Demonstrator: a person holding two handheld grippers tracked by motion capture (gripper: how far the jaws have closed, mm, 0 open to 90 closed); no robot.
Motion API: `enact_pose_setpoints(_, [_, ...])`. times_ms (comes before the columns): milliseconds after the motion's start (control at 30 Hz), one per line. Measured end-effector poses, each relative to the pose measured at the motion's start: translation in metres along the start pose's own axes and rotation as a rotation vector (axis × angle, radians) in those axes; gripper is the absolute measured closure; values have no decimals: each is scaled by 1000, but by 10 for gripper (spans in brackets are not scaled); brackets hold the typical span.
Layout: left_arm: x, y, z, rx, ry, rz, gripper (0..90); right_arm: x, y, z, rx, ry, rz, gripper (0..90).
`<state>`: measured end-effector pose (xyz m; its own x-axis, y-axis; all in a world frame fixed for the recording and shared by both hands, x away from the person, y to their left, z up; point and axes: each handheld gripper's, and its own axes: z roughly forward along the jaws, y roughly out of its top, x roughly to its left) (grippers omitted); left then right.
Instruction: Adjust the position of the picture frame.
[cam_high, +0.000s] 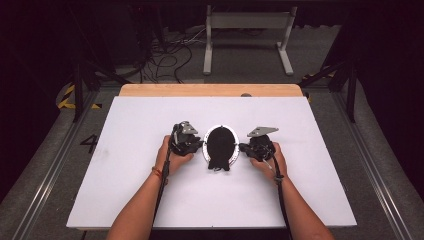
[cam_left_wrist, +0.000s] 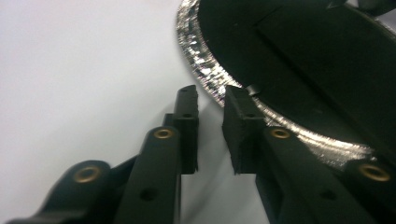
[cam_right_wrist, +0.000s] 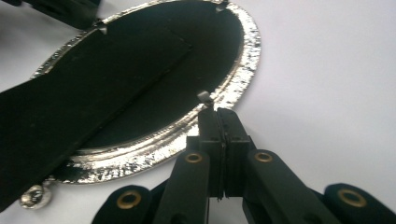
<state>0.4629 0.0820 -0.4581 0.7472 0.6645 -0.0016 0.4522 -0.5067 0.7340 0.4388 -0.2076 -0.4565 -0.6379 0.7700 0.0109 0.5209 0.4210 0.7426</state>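
White table (cam_high: 150, 200): oval frame (cam_high: 220, 145) btwn both grippers' jaws.

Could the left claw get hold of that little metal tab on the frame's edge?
Probably yes. The left claw is open, one finger already touching the small tab on the silver frame; nothing lies between them.

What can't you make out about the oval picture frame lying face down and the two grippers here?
- Oval picture frame: front faces the table, hidden.
- Right gripper: jaws shut at a back tab; whether they pinch it is unclear.
- Left gripper: right jaw covers the rim.
- High view: tabs too small.
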Motion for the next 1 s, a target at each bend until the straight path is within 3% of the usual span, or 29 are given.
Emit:
enact_pose_setpoints(67, [1, -1, -13, -44, -11, -6, 763, -1, -2, -4, -17, -2, 3, 880])
enact_pose_setpoints(100, [2, -2, -25, -73, -45, -9, 752, -1, -3, -6, -23, 0, 7, 876])
enact_pose_setpoints(200, [0, -7, -49, -122, -64, 14, 692, -1, -7, -16, -35, -4, -12, 854])
enact_pose_setpoints(267, [-8, -14, -67, -169, -45, 73, 666, 1, -10, -24, -45, 11, -22, 846])
enact_pose_setpoints(400, [-20, -31, -88, -172, -37, 138, 582, 3, -14, -39, -53, 34, -46, 820])
enact_pose_setpoints(533, [-24, -53, -105, -190, -42, 121, 494, 3, -21, -53, -60, 77, -54, 787])
enact_pose_setpoints(633, [-24, -70, -115, -175, -45, 99, 471, 5, -25, -62, -60, 97, -63, 763])
enact_pose_setpoints(800, [-28, -90, -129, -155, -26, 82, 389, 14, -30, -73, -55, 112, -99, 712])
enact_pose_setpoints(933, [-31, -108, -143, -165, -17, 96, 354, 20, -34, -81, -71, 124, -111, 702])
enact_pose_setpoints(1000, [-31, -116, -148, -178, -25, 81, 342, 22, -36, -84, -83, 127, -112, 695])
